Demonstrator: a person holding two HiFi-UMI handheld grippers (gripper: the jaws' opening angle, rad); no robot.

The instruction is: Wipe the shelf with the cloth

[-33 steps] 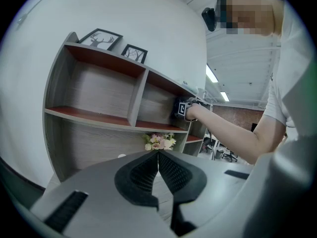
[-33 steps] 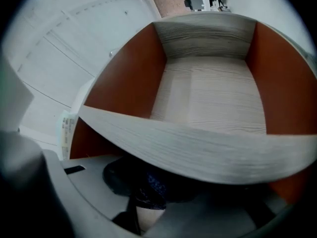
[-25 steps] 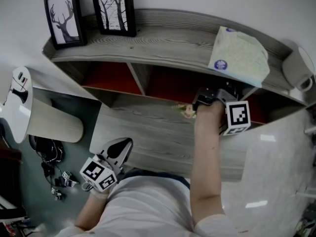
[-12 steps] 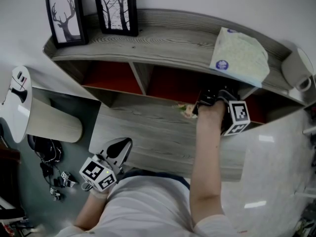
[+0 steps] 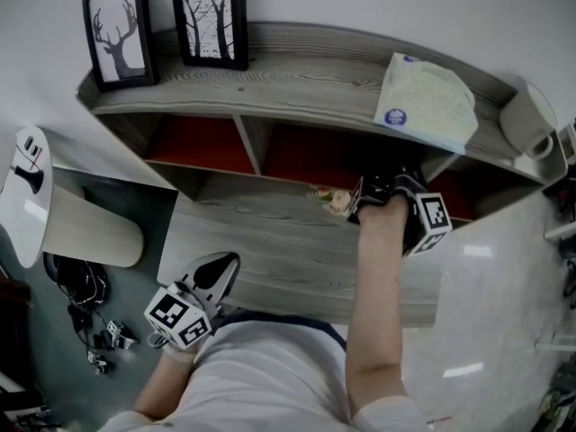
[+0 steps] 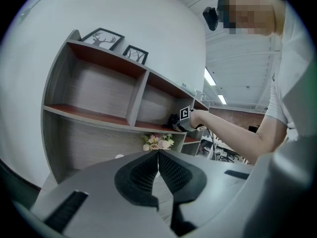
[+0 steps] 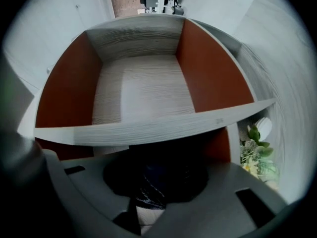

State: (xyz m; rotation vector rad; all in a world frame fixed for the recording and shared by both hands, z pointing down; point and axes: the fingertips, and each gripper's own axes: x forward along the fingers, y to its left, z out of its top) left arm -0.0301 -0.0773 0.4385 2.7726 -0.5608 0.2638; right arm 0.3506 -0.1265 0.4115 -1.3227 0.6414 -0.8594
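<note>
The grey wooden shelf unit [image 5: 297,70] has red-lined compartments. My right gripper [image 5: 385,190] reaches level into the right-hand middle compartment, its marker cube [image 5: 432,221] facing out. In the right gripper view the jaws [image 7: 148,171] are shut on a dark cloth [image 7: 152,190], bunched just below the front edge of a shelf board [image 7: 148,129]. My left gripper [image 5: 219,273] hangs low at the left, away from the shelf. Its jaws [image 6: 158,155] are shut with nothing between them. From that side the right gripper's cube [image 6: 184,114] shows at the shelf.
Two framed pictures [image 5: 117,27] [image 5: 211,16] stand on the top board, with a white-green packet [image 5: 427,102] and a paper roll [image 5: 526,120] at its right end. A small bunch of flowers [image 5: 335,201] sits beside the right gripper. A white round stand [image 5: 27,187] and cables [image 5: 90,304] are at the left.
The right gripper has sunk a little toward the shelf board and rolled with the cloth still in it. The left gripper has stayed where it was.
</note>
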